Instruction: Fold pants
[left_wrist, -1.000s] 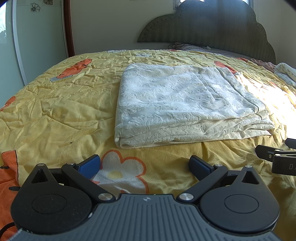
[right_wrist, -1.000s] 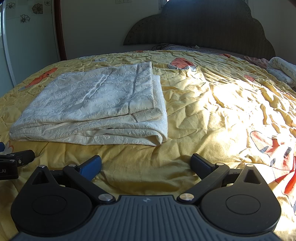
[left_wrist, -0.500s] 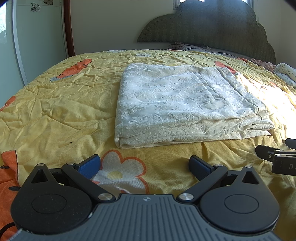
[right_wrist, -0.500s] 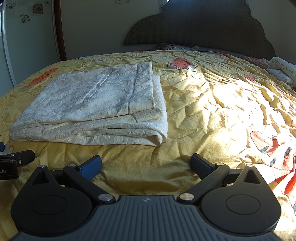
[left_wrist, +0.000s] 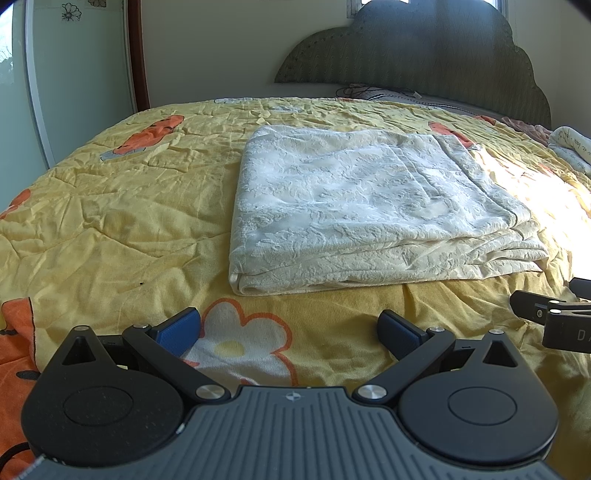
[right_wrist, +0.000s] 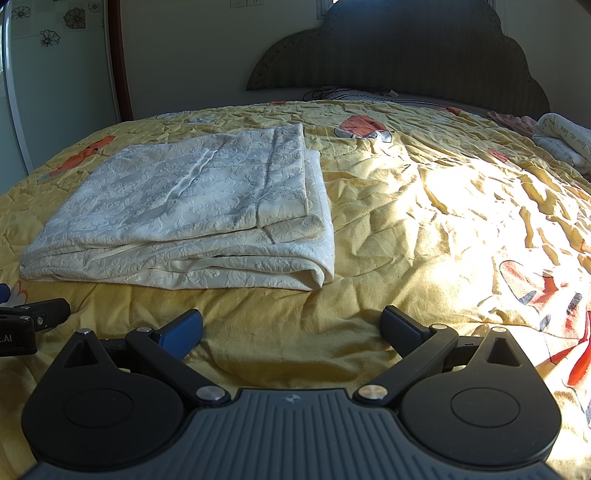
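The cream patterned pants (left_wrist: 369, 206) lie folded in a flat rectangular stack on the yellow bedspread (left_wrist: 110, 221). They also show in the right wrist view (right_wrist: 184, 214), at the left. My left gripper (left_wrist: 288, 328) is open and empty, low over the bedspread in front of the stack's near edge. My right gripper (right_wrist: 291, 328) is open and empty, in front of the stack's right corner. Each gripper shows at the edge of the other's view: the right one (left_wrist: 554, 317), the left one (right_wrist: 26, 325).
A dark scalloped headboard (right_wrist: 399, 48) stands at the far end. A rolled white cloth (right_wrist: 565, 142) lies at the far right of the bed. A wardrobe door (left_wrist: 74, 74) stands at the left. Strong sunlight falls on the bedspread's right side (right_wrist: 480, 221).
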